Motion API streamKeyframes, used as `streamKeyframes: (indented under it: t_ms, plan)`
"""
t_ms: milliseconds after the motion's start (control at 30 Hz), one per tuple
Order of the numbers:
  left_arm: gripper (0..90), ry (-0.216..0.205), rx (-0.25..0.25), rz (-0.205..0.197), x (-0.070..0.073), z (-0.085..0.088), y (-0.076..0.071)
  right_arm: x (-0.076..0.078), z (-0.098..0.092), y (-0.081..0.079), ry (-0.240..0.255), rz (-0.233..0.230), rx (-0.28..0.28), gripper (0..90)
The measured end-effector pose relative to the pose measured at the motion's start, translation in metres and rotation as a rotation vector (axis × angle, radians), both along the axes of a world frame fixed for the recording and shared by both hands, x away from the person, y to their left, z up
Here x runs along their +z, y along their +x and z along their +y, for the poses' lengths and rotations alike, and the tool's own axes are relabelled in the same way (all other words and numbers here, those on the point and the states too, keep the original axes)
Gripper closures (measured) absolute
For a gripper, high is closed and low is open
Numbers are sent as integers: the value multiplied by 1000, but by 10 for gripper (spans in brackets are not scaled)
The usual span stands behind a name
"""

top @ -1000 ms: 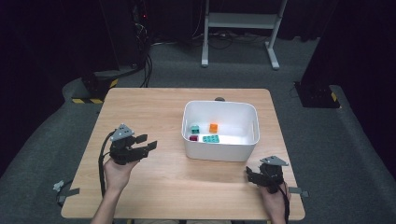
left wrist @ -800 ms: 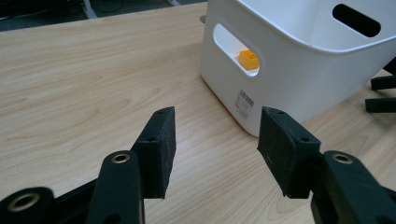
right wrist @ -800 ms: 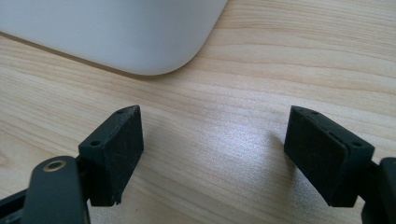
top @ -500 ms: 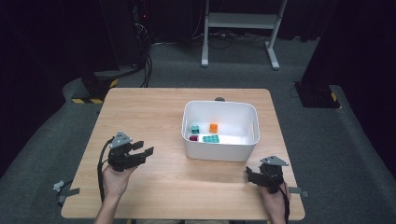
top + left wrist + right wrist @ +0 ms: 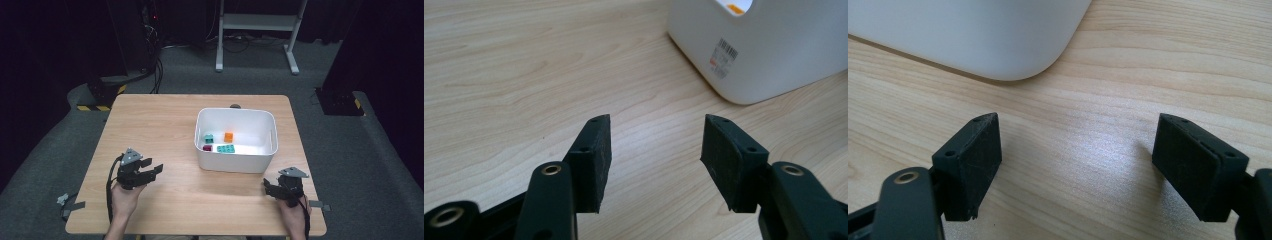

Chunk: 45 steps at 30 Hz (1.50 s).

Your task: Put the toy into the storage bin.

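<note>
With both the left tool (image 5: 150,171) and right tool (image 5: 270,188) released and empty beside the white bin (image 5: 235,161), lower each gently, jaws clear of the tabletop (image 5: 160,120).

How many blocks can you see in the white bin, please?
4, all in the bin's left half: a teal block and an orange one at the back, a magenta one and a flat teal plate in front. The near wall may hide others.

nothing really readable here, the white bin (image 5: 774,55) has a barcode sticker (image 5: 722,57) but its print is too small
</note>
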State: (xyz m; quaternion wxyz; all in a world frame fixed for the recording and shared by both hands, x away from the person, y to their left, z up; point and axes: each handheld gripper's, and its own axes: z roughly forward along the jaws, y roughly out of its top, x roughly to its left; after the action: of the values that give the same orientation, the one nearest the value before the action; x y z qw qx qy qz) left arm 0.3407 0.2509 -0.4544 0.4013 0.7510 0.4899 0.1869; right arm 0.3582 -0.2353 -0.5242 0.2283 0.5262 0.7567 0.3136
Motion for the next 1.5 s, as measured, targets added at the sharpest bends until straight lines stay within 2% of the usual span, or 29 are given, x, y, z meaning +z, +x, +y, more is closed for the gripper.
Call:
streamKeyframes:
  t_ms: [200, 767, 933, 1300, 1400, 1500]
  plan:
    - [458, 12, 20, 9, -10, 2, -3, 0, 0, 0, 0, 0, 0, 199]
    - [453, 52, 83, 70, -44, 10, -4, 0, 0, 0, 0, 0, 0, 199]
    - [450, 58, 108, 70, -51, 13, -5, 0, 0, 0, 0, 0, 0, 199]
    - [429, 101, 161, 71, -67, 16, -3, 0, 0, 0, 0, 0, 0, 199]
    - [423, 103, 169, 57, -68, 15, -4, 0, 0, 0, 0, 1, 0, 199]
    - [410, 122, 178, 47, -69, 13, -4, 0, 0, 0, 0, 0, 0, 199]
